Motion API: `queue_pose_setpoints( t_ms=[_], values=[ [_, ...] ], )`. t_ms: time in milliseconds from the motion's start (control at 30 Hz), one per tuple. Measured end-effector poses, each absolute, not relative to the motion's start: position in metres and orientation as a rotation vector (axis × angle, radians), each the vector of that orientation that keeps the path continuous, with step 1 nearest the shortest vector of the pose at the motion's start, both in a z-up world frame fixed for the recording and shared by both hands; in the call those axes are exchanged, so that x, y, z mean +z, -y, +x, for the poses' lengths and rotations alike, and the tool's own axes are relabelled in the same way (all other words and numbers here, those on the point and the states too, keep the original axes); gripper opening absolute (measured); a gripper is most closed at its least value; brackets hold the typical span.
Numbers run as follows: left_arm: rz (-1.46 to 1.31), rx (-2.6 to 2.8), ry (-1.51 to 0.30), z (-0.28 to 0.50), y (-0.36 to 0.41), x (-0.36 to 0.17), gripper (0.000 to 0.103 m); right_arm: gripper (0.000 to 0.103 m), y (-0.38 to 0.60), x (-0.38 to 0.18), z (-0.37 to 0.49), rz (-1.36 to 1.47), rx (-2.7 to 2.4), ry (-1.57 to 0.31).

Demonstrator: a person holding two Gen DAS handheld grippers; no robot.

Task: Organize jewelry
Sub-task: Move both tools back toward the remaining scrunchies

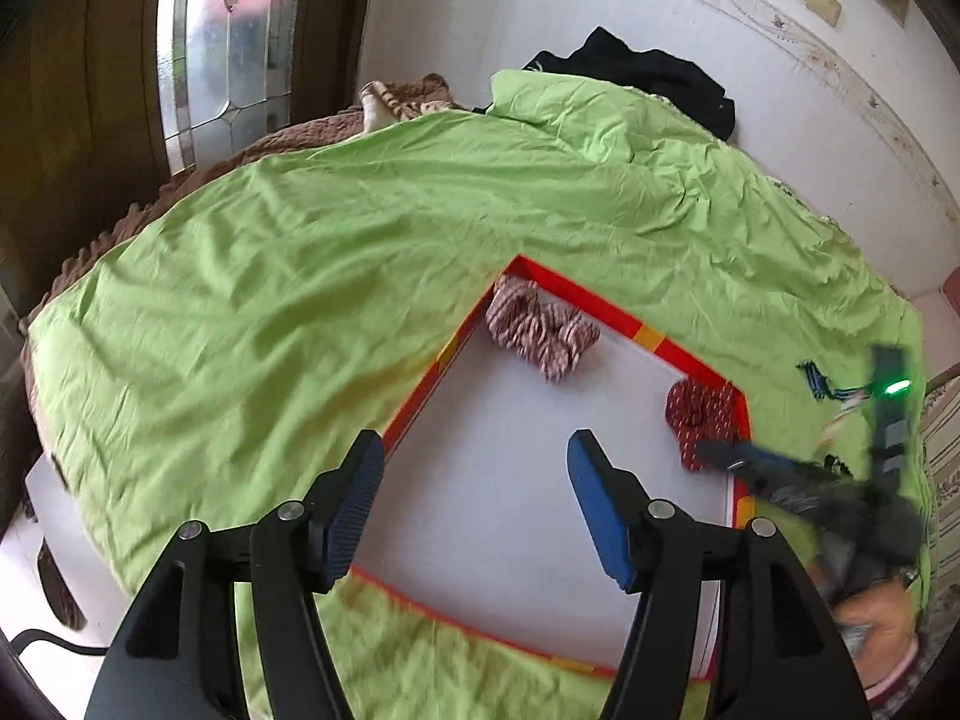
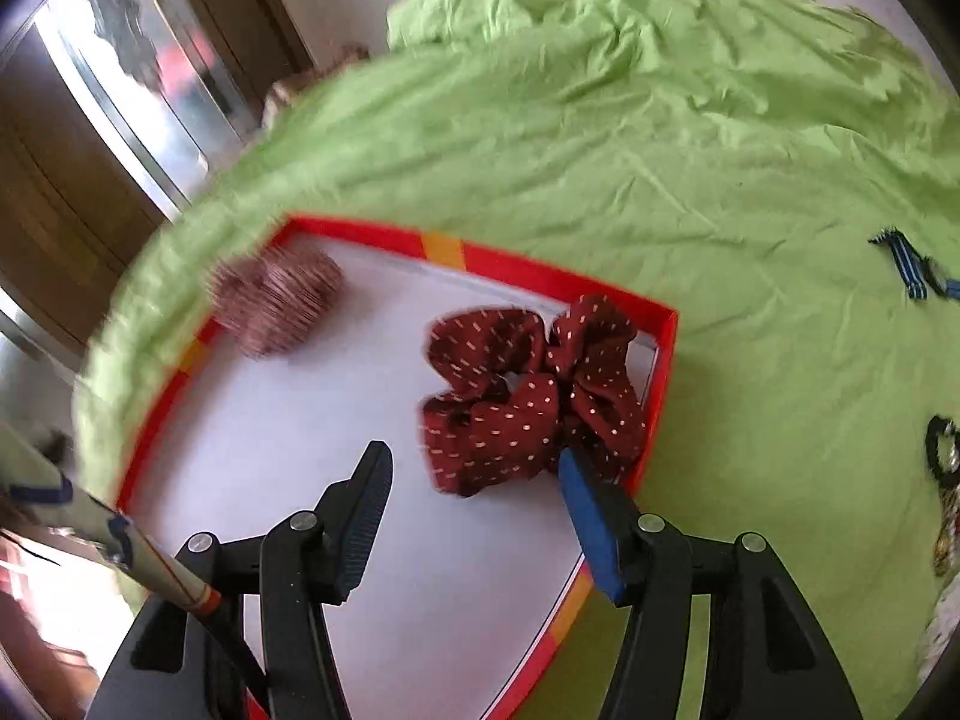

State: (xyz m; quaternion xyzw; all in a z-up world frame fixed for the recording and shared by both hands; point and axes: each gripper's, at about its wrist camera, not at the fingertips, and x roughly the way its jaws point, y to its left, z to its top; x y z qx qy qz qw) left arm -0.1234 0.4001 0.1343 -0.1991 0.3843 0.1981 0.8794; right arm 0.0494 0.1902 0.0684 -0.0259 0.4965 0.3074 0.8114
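Hovering over the red-rimmed tray, both grippers hold nothing: left gripper spread above bare white floor, right gripper spread, one blue finger at the dotted maroon scrunchie. Striped pink scrunchie lies in the far corner. Two pieces look sorted; blue striped bow and a dark beaded piece remain on the green bedsheet.

Wrinkled green sheet, brown blanket, black garment, leaded-glass door panel, white wall
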Motion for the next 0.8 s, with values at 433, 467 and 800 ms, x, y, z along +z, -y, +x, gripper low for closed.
queue_pose_setpoints(
  t_ms=[433,467,800],
  values=[
    [-0.363,0.332,-0.784,-0.161,-0.300,0.148,0.063,0.069,0.025,0.083,-0.072,-0.030,0.412,-1.014],
    [-0.360,0.319,-0.785,-0.161,-0.294,0.149,0.063,0.069,0.047,0.079,-0.076,-0.005,0.375,-1.025],
    [-0.288,0.126,-0.867,-0.145,-0.193,0.155,0.067,0.069,0.206,0.077,-0.107,0.188,0.107,-0.982]
  ],
)
